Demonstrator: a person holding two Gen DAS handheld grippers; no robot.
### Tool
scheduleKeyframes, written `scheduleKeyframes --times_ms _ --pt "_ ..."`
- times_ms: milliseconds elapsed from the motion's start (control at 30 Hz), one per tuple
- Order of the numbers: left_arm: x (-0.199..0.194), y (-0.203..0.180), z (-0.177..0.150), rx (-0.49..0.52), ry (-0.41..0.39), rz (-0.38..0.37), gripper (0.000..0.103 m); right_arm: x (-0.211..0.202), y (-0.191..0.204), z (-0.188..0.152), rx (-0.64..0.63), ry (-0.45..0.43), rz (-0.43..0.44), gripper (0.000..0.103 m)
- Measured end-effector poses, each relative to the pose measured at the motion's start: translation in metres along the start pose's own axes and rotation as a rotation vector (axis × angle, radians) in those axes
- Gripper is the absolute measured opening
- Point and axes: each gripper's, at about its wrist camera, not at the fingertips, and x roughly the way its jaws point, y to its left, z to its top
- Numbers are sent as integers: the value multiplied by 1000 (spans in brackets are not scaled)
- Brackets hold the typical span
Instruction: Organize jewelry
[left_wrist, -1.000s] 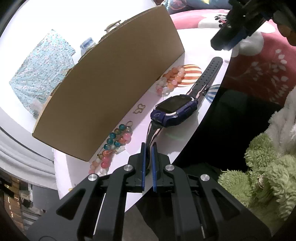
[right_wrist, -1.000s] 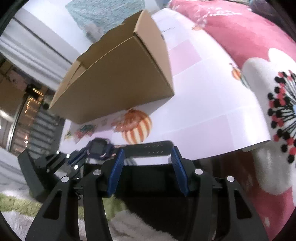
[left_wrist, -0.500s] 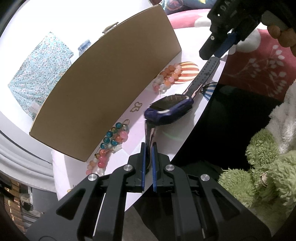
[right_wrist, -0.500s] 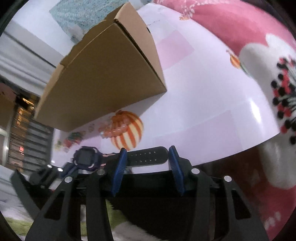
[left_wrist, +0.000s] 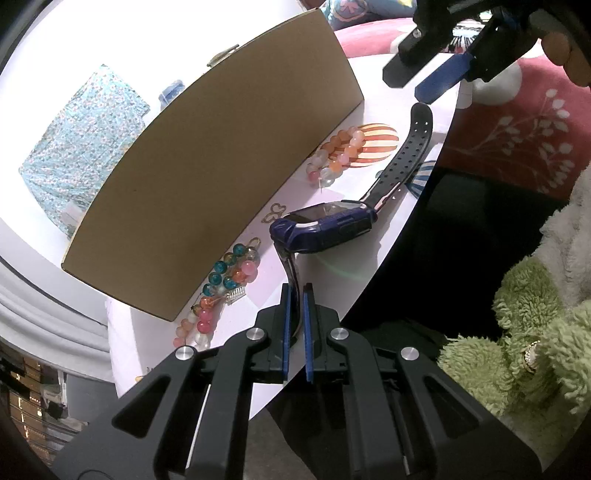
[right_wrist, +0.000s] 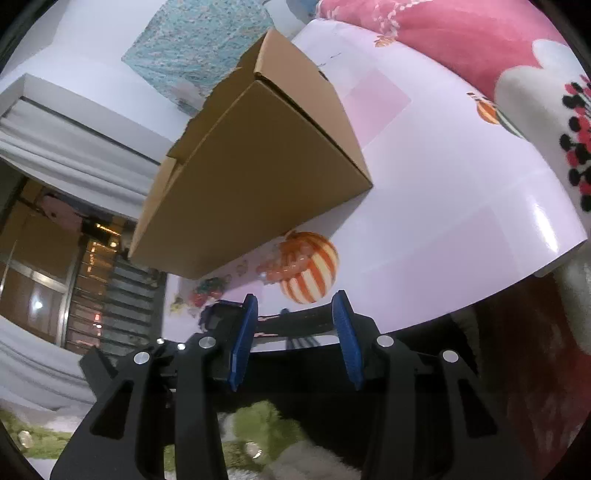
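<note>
A blue smartwatch (left_wrist: 325, 229) with black straps sits tilted on the white table (left_wrist: 351, 273). My left gripper (left_wrist: 295, 295) is shut on its near strap. The far strap (left_wrist: 406, 147) stretches toward my right gripper (left_wrist: 424, 81), which hovers just over the strap's tip. In the right wrist view the strap (right_wrist: 295, 323) runs across between the blue pads (right_wrist: 243, 332) of the right gripper (right_wrist: 293, 325). Its jaws are closing and the pads do not press on the strap. An orange bead bracelet (left_wrist: 338, 153) and a multicoloured bead bracelet (left_wrist: 221, 284) lie beside the cardboard box (left_wrist: 214, 166).
The open box (right_wrist: 258, 184) stands right behind the jewelry. A small gold charm (left_wrist: 275, 212) lies by the watch. Off the table's near edge are a green plush (left_wrist: 535, 332) with a ring (left_wrist: 532, 360) on it and pink flowered bedding (left_wrist: 517, 129).
The watch case has tipped up from lying flat. My right gripper has rolled and its jaws have narrowed around the far strap. The left gripper has kept its grip in place.
</note>
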Motion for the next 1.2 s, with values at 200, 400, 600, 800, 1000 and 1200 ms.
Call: scheduleKeyframes --times_ms 200,400,600,800,1000,1200 --pt "0 -2 1 -4 -1 6 6 -2 -6 0 -10 -31 -20 27" --pt "-1 -1 1 -4 -1 7 6 0 -12 0 30 -51 64 27" --pt "-1 -2 1 -6 -2 9 6 13 -10 1 25 -37 75 27" --pt "-1 -2 1 -10 -1 10 6 15 15 1 -133 -73 -133 27" --pt "-1 -2 1 -15 -4 11 6 14 6 3 -91 -81 -148 27" --pt "0 -2 0 -18 -4 18 6 28 8 -6 -127 -51 -222 9"
